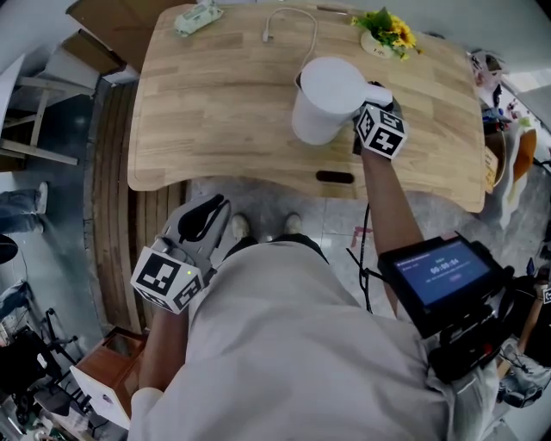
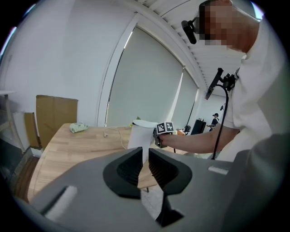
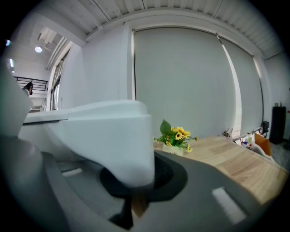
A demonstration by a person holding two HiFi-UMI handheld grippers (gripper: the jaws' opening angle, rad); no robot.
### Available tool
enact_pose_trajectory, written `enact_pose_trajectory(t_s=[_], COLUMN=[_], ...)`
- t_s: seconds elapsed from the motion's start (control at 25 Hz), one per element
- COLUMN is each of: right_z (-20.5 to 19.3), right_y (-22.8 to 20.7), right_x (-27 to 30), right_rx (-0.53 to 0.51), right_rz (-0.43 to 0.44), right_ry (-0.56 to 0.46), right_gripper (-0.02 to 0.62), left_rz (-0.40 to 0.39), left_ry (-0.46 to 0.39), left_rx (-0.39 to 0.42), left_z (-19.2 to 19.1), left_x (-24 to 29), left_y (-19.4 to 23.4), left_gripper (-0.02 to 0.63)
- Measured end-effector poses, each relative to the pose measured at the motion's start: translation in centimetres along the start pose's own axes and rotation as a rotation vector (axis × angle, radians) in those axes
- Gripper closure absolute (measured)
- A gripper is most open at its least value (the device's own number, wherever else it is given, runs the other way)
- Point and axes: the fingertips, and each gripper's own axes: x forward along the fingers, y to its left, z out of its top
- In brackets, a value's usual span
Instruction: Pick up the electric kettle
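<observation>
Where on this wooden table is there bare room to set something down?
Widest bare patch: the left half of the table, between the pale green object at the far corner, the kettle and the near edge. A smaller one lies right of the kettle, in front of the flowers. Crowded: the far middle, around cable, kettle and flowers.

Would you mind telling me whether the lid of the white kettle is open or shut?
Shut: in the head view the lid lies flat across the top of the kettle, with no gap showing.
</observation>
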Motion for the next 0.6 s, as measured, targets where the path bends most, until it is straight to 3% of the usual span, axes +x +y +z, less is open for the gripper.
enact_pose_trajectory(t_s=[0.28, 0.6], right_z=[2.4, 4.5], right_y=[-0.2, 1.1], right_x=[-0.9, -6.6], right_rx=[-0.017, -0.023], right_rz=[-0.002, -0.034], right_ry=[-0.006, -0.033], right_gripper=[0.561, 0.561], left_rz=[-0.046, -0.108], left_ry=[-0.006, -0.047], left_rx=[-0.003, 0.039], left_z=[0.6, 0.0], left_x=[0.8, -2.1], left_y=[0.9, 0.6], left_gripper=[0.557, 0.557])
